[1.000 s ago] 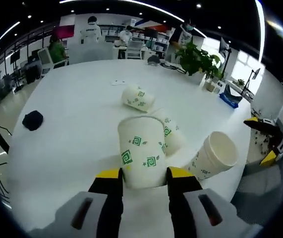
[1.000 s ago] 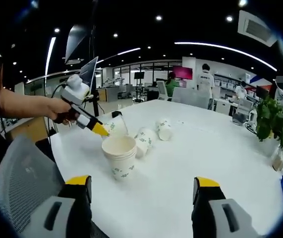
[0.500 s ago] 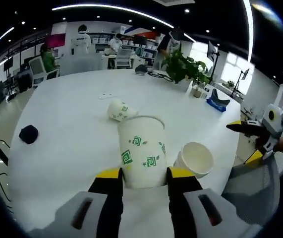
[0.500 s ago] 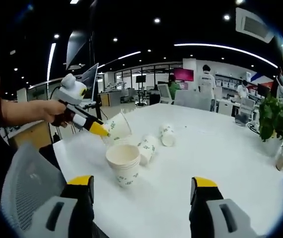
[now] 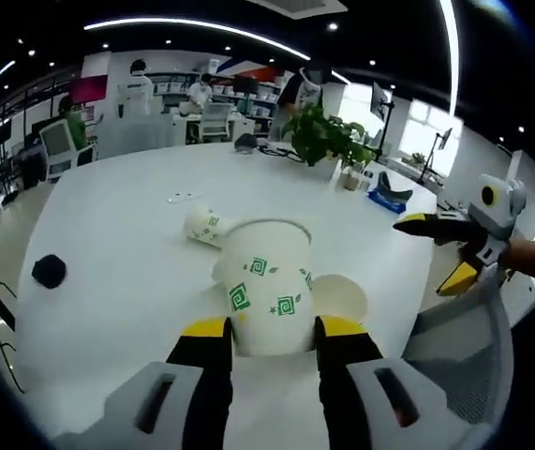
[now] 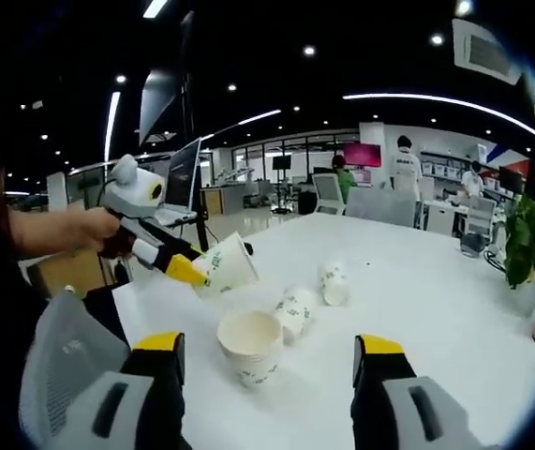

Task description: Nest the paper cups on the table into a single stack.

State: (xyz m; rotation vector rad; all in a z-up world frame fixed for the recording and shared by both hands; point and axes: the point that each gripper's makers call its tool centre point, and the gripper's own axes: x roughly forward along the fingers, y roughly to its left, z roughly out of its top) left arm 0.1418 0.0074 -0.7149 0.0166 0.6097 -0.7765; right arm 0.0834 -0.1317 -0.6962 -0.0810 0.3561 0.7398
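Presently the left gripper (image 5: 272, 330) is clamped on a white paper cup (image 5: 267, 286) with green square motifs, its yellow-tipped jaws pressing the cup's lower sides. In the right gripper view that same gripper (image 6: 185, 269), held in a person's hand (image 6: 98, 230), carries the cup (image 6: 225, 265) tilted in the air, clear of the table (image 6: 417, 309) and above the standing stack of cups (image 6: 252, 345).

The stack rests upright near the table's edge, mouth open upward; in the left gripper view its rim (image 5: 338, 298) shows just right of the held cup. Two loose cups lie on their sides further along the table: one (image 6: 294, 309) just beside the stack, another (image 6: 333, 281) a little beyond it.

The right gripper (image 6: 267, 354) holds nothing, its jaws spread wide apart; it also appears at the right of the left gripper view (image 5: 440, 251), off the table.

A small dark object (image 5: 48, 271) lies on the tabletop, well apart from the cups. A potted plant (image 5: 328, 136) stands at the far edge.
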